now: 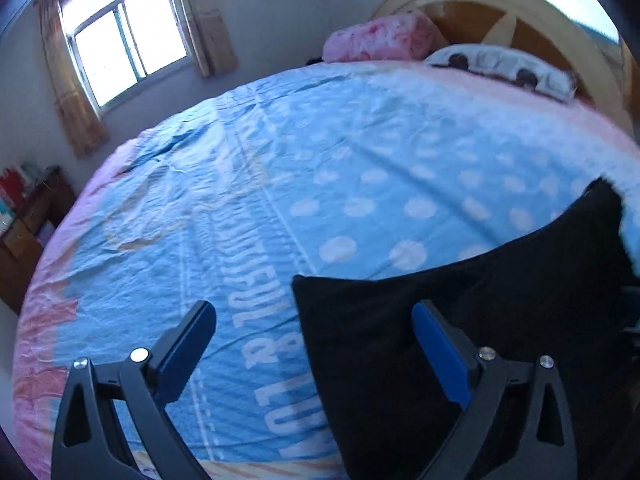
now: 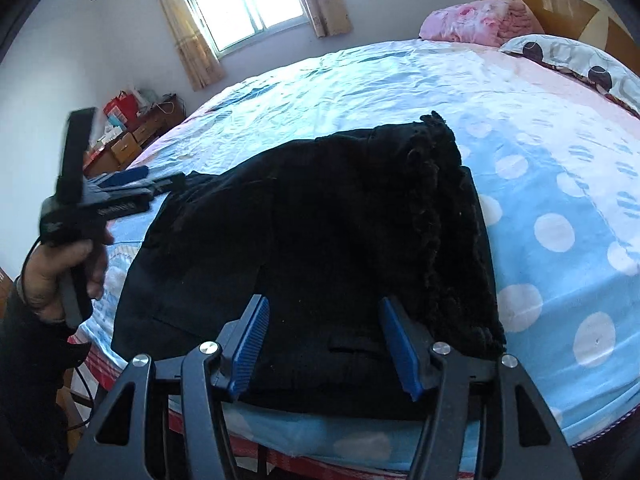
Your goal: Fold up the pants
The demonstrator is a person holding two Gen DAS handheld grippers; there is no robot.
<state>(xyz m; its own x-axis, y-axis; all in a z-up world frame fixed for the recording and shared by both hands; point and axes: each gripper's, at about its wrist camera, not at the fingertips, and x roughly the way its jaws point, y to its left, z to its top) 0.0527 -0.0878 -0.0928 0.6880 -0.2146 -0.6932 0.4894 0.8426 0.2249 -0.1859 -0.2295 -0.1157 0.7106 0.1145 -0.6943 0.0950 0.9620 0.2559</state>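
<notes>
Black pants [image 2: 320, 240] are lying folded near the bed [image 1: 360, 140] edge, fleecy lining showing on the right. I'm holding both the left gripper [image 1: 314, 320] and the right gripper [image 2: 324, 320] wide, gripping nothing. I'm thinking: pinch the near edge through all layers, keeping edges aligned.

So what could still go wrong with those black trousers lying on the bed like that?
The black pants lie in a thick bundle close to the bed's near edge, so a careless tug might drag them off. Both the left gripper and right gripper are open, holding nothing. The fuzzy lining shows at the far end, so layers could slip apart when regrasped.
</notes>
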